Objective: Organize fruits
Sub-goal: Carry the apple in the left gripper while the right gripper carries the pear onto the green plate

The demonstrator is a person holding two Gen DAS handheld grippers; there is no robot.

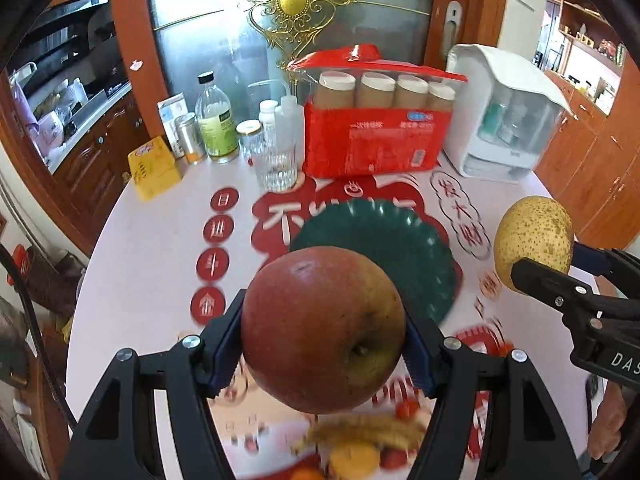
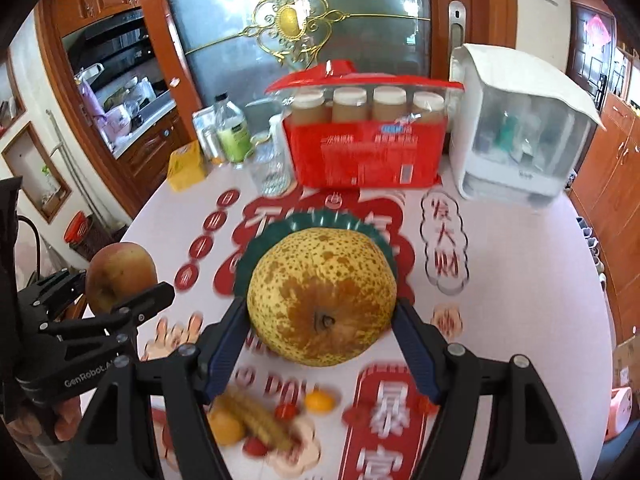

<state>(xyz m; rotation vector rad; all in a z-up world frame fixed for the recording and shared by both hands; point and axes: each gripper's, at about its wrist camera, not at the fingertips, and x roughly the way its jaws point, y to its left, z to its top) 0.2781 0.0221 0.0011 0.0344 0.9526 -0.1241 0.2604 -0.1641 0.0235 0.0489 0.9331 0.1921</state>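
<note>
Red apple point(image 1: 323, 330) clamped in left tongs point(image 1: 324, 344), speckled pear point(image 2: 322, 298) in right tongs point(image 2: 322, 320), both angled downward.

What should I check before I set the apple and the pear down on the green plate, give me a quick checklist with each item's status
1. Left gripper shut on the apple: ok.
2. Right gripper shut on the pear: ok.
3. Green plate bare on the part that shows: ok; part is hidden behind the fruit.
4. Both fruits held apart, not touching: ok.
5. Drinking glass and red package stand beyond the plate's far rim, not on it: ok.
6. Grip firmness: cannot tell.
</note>
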